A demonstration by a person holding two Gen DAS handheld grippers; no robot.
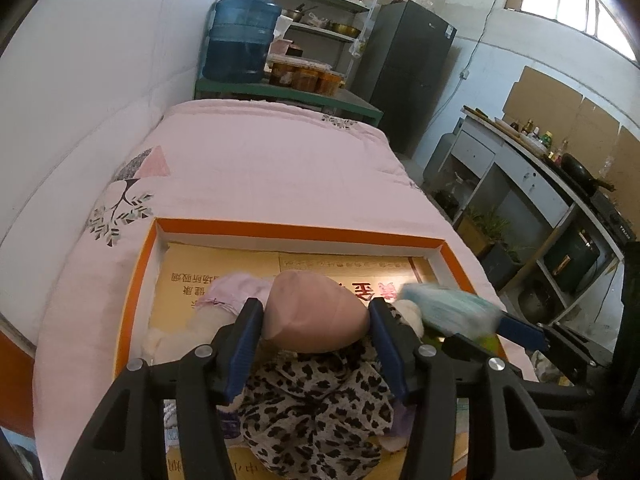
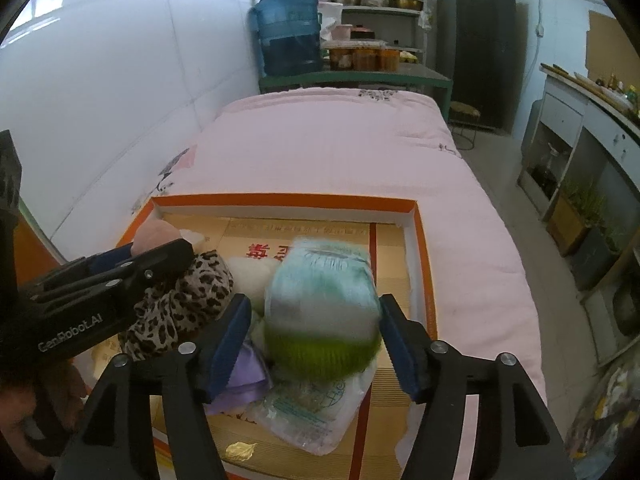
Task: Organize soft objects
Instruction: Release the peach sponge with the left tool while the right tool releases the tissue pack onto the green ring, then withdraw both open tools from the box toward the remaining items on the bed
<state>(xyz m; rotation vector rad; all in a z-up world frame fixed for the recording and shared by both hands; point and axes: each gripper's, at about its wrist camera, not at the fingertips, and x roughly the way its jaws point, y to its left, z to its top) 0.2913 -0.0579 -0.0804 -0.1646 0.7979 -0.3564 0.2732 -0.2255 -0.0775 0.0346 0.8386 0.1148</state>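
An orange-rimmed cardboard box (image 1: 296, 231) lies on the pink bed; its rim also shows in the right wrist view (image 2: 280, 201). My left gripper (image 1: 316, 320) holds a pink egg-shaped soft object (image 1: 316, 314) between its blue pads, above a leopard-print cloth (image 1: 312, 408) and a cream plush toy in pink cloth (image 1: 236, 292). My right gripper (image 2: 314, 320) holds a blurred light-blue and green soft bundle (image 2: 324, 308) over the box. Under it lie a clear plastic packet (image 2: 312, 412) and a purple item (image 2: 248, 372). The left gripper (image 2: 120, 268) shows at the left in the right wrist view.
The pink quilt (image 1: 272, 164) stretches ahead to a green table (image 1: 288, 94) with a blue water jug (image 1: 240, 36) and jars. A white wall runs along the left. A dark fridge (image 1: 404, 72) and a grey counter (image 1: 532, 168) stand to the right across the floor.
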